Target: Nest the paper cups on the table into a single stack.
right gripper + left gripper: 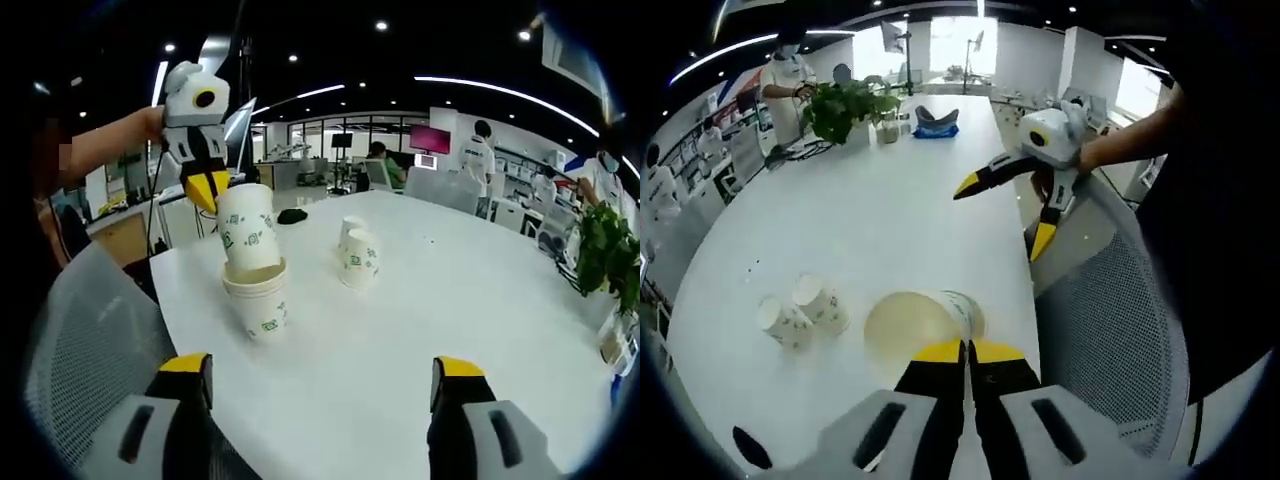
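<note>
My left gripper (965, 350) is shut on the rim of a white paper cup with green print (912, 325). In the right gripper view that cup (248, 228) hangs tilted from the left gripper (208, 190), its base set inside a second cup (258, 305) standing on the white table (450, 300). Two more cups (822, 303) (785, 322) stand close together to the left; they appear behind the stack as a pair of cups (358, 252). My right gripper (322, 368) is wide open and holds nothing; it hovers over the table's edge as the right gripper (1002, 216).
A grey mesh chair (1120, 320) (80, 330) stands against the table's near edge. A potted plant (845, 105) (605, 250) and a blue object (936, 122) sit at the far end of the table (870, 220). People stand at desks in the background.
</note>
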Available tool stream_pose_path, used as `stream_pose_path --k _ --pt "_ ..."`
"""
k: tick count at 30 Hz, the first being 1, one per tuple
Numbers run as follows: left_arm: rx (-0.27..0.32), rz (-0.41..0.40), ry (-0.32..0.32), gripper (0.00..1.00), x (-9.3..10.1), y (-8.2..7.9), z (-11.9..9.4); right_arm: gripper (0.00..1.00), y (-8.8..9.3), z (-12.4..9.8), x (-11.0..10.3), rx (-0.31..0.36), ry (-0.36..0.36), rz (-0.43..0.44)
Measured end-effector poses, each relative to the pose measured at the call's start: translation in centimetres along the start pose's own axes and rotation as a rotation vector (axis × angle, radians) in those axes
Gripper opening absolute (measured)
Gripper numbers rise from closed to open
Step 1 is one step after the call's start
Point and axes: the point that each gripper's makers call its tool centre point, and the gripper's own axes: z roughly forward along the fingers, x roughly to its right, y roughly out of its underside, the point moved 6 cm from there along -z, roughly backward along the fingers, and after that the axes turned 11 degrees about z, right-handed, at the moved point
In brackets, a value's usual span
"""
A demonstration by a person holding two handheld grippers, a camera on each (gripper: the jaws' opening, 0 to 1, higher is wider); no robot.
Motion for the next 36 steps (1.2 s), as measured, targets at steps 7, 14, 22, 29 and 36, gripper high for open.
stream_pose_path --k 7,14,22,29,36 --pt "-0.019 0.029 0.016 0.0 0.0 -0.4 1.0 0.9 0.0 -0.1 0.1 0.003 0.006 0.003" --pt "-0.026 0.037 0.029 0.0 -0.1 -0.6 1.8 0.9 -0.1 -0.1 -0.1 0.0 0.006 0.0" --pt "-0.026 0.046 0.057 0.0 -0.2 -0.3 2.8 0.89 -0.1 0.0 0.0 -0.001 0.008 0.001" --pt "-0.032 0.047 0.088 0.0 -0.1 0.1 4.2 0.89 -0.1 0.0 0.1 0.0 0.009 0.003" --pt "-0.042 0.03 0.126 0.0 0.3 0.6 5.1 0.88 0.0 0.0 0.2 0.0 0.012 0.008"
